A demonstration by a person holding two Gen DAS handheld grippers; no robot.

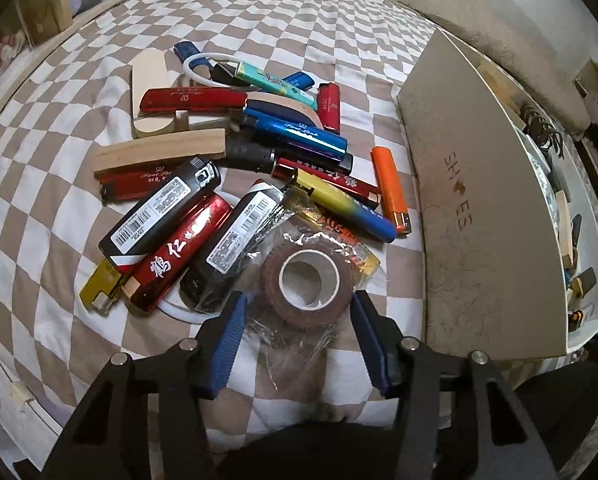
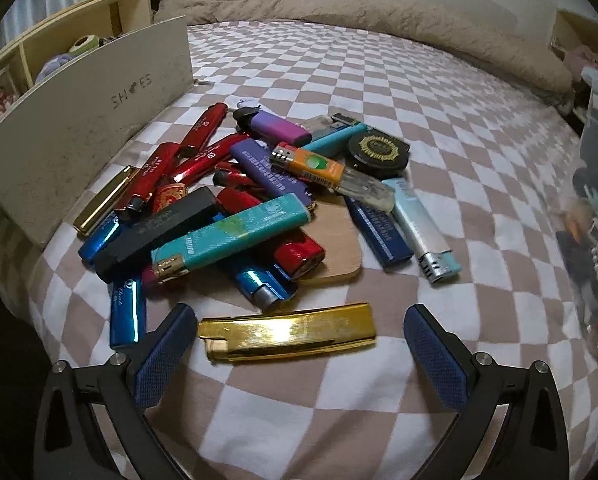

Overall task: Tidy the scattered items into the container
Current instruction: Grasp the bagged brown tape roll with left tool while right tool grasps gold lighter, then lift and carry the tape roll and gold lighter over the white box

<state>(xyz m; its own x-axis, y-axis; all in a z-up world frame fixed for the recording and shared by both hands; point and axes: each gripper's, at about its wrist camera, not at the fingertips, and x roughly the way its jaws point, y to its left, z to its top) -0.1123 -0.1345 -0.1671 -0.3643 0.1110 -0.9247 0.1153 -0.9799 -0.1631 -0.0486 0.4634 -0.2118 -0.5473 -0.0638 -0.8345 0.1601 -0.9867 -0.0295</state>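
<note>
A checked bed [image 1: 299,20] carries a heap of lighters [image 1: 227,184] beside a grey shoe box [image 1: 479,184]. The left hand-held gripper [image 1: 297,308] is clamped on a brown tape roll [image 1: 307,284] in clear wrap at the heap's near edge. The right hand-held gripper [image 2: 299,328] – jaws wide apart – straddles a gold lighter [image 2: 287,336] without touching it.

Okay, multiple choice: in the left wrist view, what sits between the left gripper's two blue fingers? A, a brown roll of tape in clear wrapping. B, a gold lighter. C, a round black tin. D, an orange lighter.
A: the brown roll of tape, in crinkled clear wrapping, lies between the left gripper's blue fingers; the orange lighter lies farther off, beside the shoe box.
</note>
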